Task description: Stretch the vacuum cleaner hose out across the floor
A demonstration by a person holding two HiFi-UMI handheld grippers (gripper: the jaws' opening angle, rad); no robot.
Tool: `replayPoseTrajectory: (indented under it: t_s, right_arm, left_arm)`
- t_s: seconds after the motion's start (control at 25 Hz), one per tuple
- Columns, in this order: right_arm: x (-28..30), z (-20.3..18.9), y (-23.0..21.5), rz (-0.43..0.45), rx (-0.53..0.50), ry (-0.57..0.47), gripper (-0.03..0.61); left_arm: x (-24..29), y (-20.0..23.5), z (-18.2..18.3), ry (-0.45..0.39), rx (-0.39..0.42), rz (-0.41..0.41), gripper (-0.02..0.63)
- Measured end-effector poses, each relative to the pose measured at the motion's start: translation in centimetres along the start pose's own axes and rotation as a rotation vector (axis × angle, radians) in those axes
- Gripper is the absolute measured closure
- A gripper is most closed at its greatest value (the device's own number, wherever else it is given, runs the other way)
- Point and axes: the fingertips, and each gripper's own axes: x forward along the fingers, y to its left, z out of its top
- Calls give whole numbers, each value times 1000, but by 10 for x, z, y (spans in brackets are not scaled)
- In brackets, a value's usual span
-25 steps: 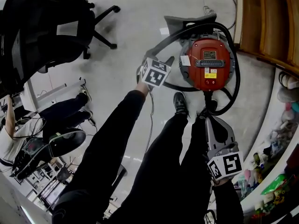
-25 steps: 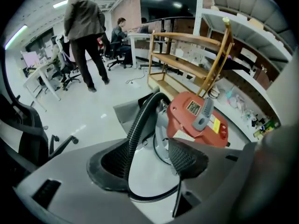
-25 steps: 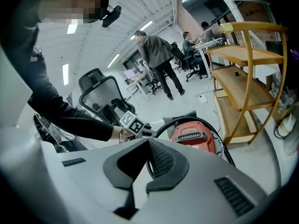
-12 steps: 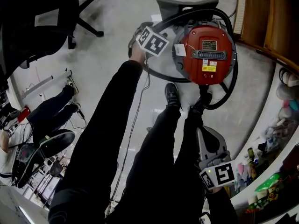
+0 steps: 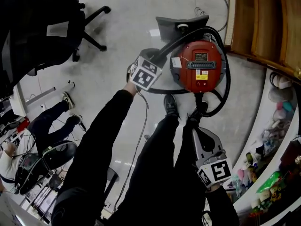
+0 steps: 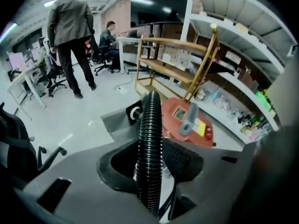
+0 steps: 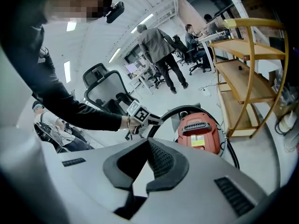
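Left gripper (image 6: 149, 158): jaws just closed in, now grasping the ribbed hose (image 6: 150, 125).
Hose: looped round the red vacuum cleaner (image 5: 200, 66), ready for me to pull.
Right gripper (image 7: 142, 171): clenched, empty.

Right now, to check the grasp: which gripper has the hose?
The left gripper: its jaws have just been closing on the hose, which runs between them. The right gripper is shut on nothing.

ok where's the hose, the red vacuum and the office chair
hose (image 6: 150, 141): left gripper view, its ribbed black middle stretch.
red vacuum (image 5: 211, 82): head view, the red top shell.
office chair (image 5: 40, 29): head view, its dark upper part.
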Motion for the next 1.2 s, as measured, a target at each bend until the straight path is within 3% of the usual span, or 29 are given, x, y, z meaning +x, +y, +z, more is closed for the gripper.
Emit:
replayPoseTrajectory:
  t_s: [0.2,0.36,0.4,0.44,0.48,0.56,0.64,0.68,0.76,0.88,1.0,1.04,1.12,1.2]
  right_arm:
    - [-31,39,32,-11,-27,-31,574]
    - [-65,71,55,-58,-116,-43,574]
    - [-74,77,59,-68,-137,-42,574]
    - [-81,81,60,-75,-143,-44,574]
    - [-85,82,56,-79,-120,-50,574]
    - [-83,72,41,-77,40,-74,574]
    - [-76,50,28,-80,231,-87,574]
    - [-73,40,25,-82,269,-82,574]
    - [-69,23,23,-85,232,-54,574]
    - [-61,-6,5,-100,163,-22,574]
    - [-64,-46,-36,-157,207,4,572]
    - [-68,-58,-49,-174,234,10,569]
    - [-76,-74,-69,-191,265,6,559]
    - [-80,-85,-82,-195,268,-6,558]
  left_arm:
    - [-113,-102,31,-123,-15,-151,454]
    - [-193,-190,50,-213,-59,-254,479]
    - [-212,-212,53,-243,-68,-288,497]
    - [-229,-231,59,-282,-70,-322,600]
    - [-243,-247,65,-319,-68,-352,600]
    - [-255,-272,66,-336,-59,-395,600]
    - [-241,-287,45,-265,-36,-387,600]
    - [-228,-288,31,-216,-16,-359,600]
    - [-204,-282,8,-151,7,-303,598]
    - [-179,-262,-13,-130,-37,-284,597]
    - [-157,-251,-34,-110,-42,-261,595]
    - [-145,-250,-41,-104,-36,-247,575]
    - [-109,-239,-55,-80,-33,-204,341]
    - [-67,-216,-62,-41,-46,-153,307]
